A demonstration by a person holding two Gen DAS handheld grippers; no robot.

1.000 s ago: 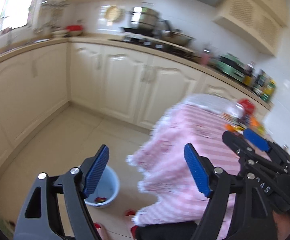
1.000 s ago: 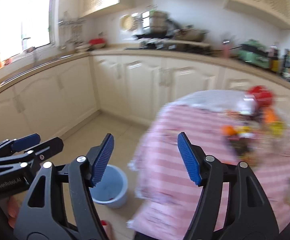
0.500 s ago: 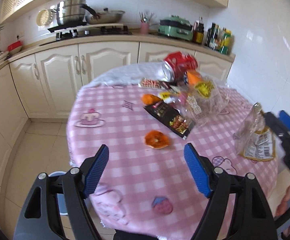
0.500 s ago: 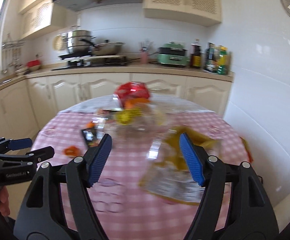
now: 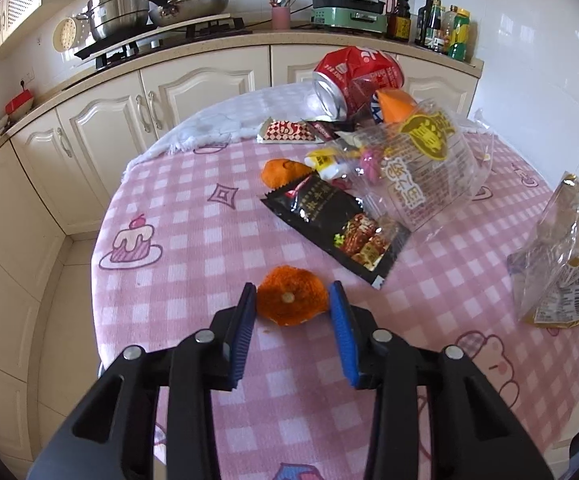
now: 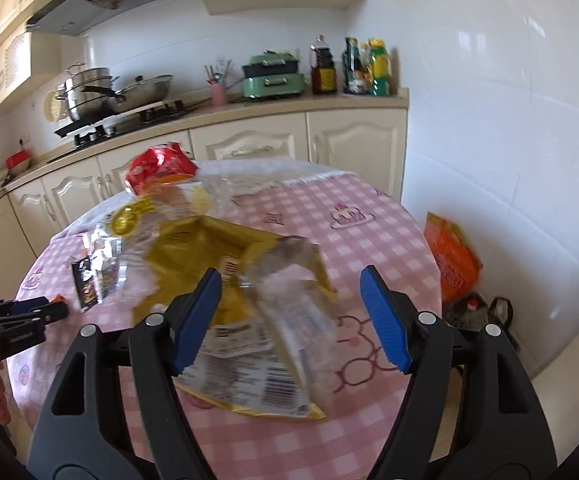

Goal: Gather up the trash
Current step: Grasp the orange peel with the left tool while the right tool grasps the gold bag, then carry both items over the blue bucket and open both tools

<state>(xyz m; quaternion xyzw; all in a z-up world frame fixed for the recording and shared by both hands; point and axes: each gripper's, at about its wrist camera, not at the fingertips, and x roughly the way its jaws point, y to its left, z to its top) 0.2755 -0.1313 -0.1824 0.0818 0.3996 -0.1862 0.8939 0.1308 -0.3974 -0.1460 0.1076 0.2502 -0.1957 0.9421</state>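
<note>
On the pink checked table point(image 5: 177, 240) lies a flat orange peel point(image 5: 289, 300). My left gripper point(image 5: 293, 300) straddles it with jaws closing, the blue pads point(image 5: 245, 320) close beside its edges but not pressing. Behind it lie a black snack packet point(image 5: 337, 228), a clear bag with a gold label point(image 5: 421, 168), a second bit of peel point(image 5: 283, 170) and a crushed red can point(image 5: 349, 76). My right gripper point(image 6: 291, 276) hangs open over a gold-and-clear wrapper point(image 6: 249, 376) and does not touch it. That wrapper point(image 5: 557, 272) also shows at the table's right edge.
Cream cabinets and a worktop curve behind the table, with pots on a hob point(image 5: 157, 32) and bottles point(image 6: 361, 68). A white tiled wall stands close on the right. An orange bag point(image 6: 453, 260) and dark items sit on the floor beside the table.
Both grippers swung from the floor and blue bucket round to the table. The left one dropped onto the orange peel and its jaws narrowed. The right one came over the gold wrapper.
</note>
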